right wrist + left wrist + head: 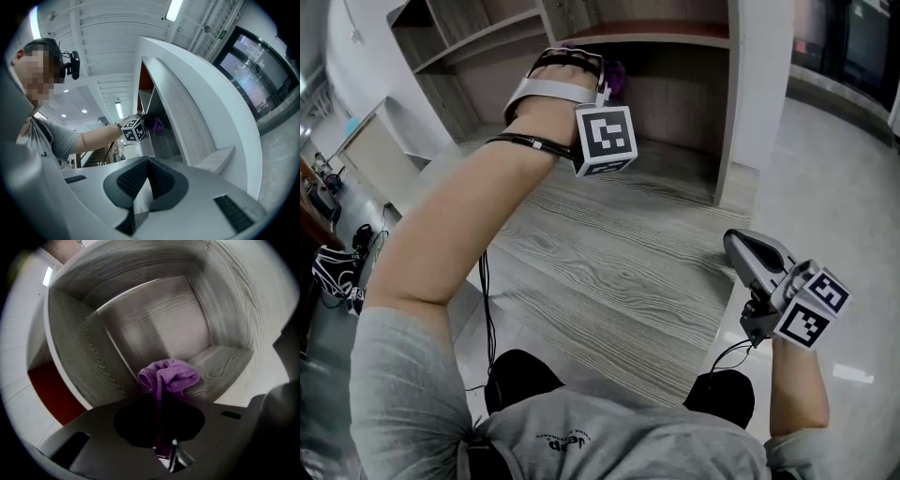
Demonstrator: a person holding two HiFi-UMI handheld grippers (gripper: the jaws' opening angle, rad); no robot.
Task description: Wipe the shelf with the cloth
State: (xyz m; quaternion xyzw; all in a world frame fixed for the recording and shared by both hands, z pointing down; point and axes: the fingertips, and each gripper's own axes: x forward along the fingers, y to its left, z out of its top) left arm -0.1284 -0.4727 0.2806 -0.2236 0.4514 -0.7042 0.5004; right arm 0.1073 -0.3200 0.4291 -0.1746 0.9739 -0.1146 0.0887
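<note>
My left gripper (596, 71) reaches into the lower compartment of the grey wood-grain shelf unit (675, 112) and is shut on a bunched purple cloth (615, 77). In the left gripper view the cloth (170, 376) sticks out beyond the gripper (161, 401), in front of the compartment's bottom board (220, 363); I cannot tell if it touches the wood. My right gripper (748, 255) hangs low at the right, away from the shelf, shut and holding nothing. From the right gripper (143, 187) view, the left marker cube (132, 130) and cloth (157, 124) show at the shelf's opening.
A white upright panel (759, 94) bounds the compartment on the right, with a red-brown shelf (661, 34) above it. A wide wood-grain board (609, 253) runs from the shelf toward me. Glossy floor (844, 169) lies to the right; a shoe (336, 272) and cables lie at the left.
</note>
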